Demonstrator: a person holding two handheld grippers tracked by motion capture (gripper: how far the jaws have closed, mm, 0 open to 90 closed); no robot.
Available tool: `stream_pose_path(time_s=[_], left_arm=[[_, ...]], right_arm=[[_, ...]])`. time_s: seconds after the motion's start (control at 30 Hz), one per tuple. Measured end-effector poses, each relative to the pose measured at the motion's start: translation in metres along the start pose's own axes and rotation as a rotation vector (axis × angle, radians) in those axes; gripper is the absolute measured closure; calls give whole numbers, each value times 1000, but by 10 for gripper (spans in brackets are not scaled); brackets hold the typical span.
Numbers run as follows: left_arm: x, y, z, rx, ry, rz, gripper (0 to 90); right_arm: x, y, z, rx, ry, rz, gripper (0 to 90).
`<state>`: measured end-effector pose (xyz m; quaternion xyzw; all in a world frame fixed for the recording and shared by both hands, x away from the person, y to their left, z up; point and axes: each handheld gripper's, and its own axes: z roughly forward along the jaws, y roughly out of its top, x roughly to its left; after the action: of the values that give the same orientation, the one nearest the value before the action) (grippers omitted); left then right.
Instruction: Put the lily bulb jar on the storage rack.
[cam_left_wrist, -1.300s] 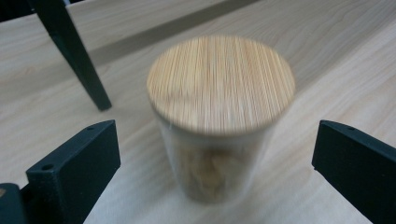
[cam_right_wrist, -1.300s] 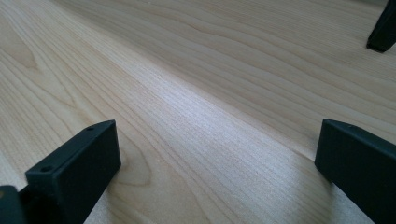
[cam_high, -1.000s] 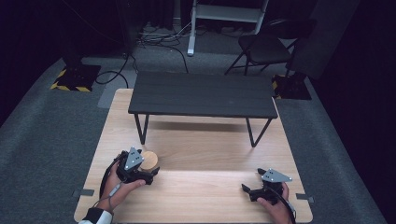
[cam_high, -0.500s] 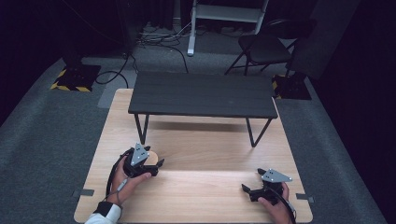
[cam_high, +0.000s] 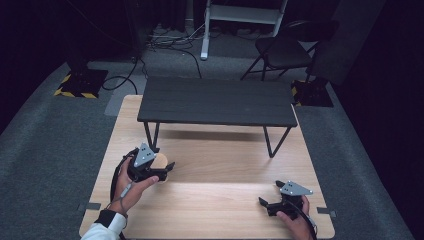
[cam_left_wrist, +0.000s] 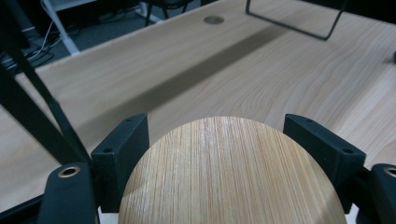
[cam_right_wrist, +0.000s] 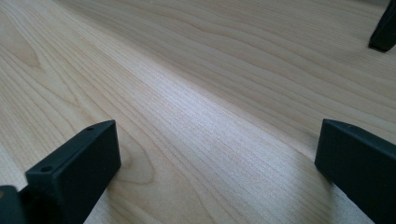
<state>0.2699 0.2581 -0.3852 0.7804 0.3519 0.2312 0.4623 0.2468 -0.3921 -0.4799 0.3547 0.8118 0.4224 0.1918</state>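
A round, light wooden disc (cam_left_wrist: 229, 177) sits between the two black jaws of my left gripper (cam_left_wrist: 219, 137), which press on its left and right edges. From above, the disc (cam_high: 161, 161) peeks out beside the left gripper (cam_high: 167, 170), held in a hand at the tabletop's left and pointing right. Whether the disc is off the surface I cannot tell. My right gripper (cam_high: 265, 204) rests low near the front right corner, and its jaws (cam_right_wrist: 219, 154) stand wide open over bare wood.
A low black table (cam_high: 215, 102) on thin metal legs (cam_high: 272, 142) stands across the far half of the pale wooden tabletop (cam_high: 225, 200). Dark carpet, cables and a folding chair (cam_high: 280, 52) lie beyond it.
The left gripper has shifted a little away from the person and turned to point right, with the disc now mostly hidden beneath it. The right gripper has stayed put.
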Motion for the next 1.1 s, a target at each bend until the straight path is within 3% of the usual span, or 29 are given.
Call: stream_pose_path(time_s=[0.27, 0.33, 0.4, 0.43, 0.53, 0.67, 0.83, 0.87, 1.1], left_arm=[[0, 56, -8, -28, -51, 40, 242], [-1, 80, -7, -34, -79, 57, 242], [-2, 88, -6, -39, -84, 63, 242], [-3, 104, -4, -47, -104, 70, 243], [-6, 117, -2, -55, -113, 78, 242], [-12, 152, 9, -73, -146, 113, 242], [-16, 174, 21, -80, -174, 123, 243], [-18, 185, 29, -77, -184, 133, 243], [-17, 215, 47, -104, -221, 127, 243]], right_arm=[[0, 0, 0, 0, 0, 0, 0], [0, 0, 0, 0, 0, 0, 0], [0, 0, 0, 0, 0, 0, 0], [0, 0, 0, 0, 0, 0, 0], [0, 0, 0, 0, 0, 0, 0], [0, 0, 0, 0, 0, -1, 0], [0, 0, 0, 1, 0, 0, 0], [0, 0, 0, 1, 1, 0, 0], [0, 0, 0, 1, 1, 0, 0]])
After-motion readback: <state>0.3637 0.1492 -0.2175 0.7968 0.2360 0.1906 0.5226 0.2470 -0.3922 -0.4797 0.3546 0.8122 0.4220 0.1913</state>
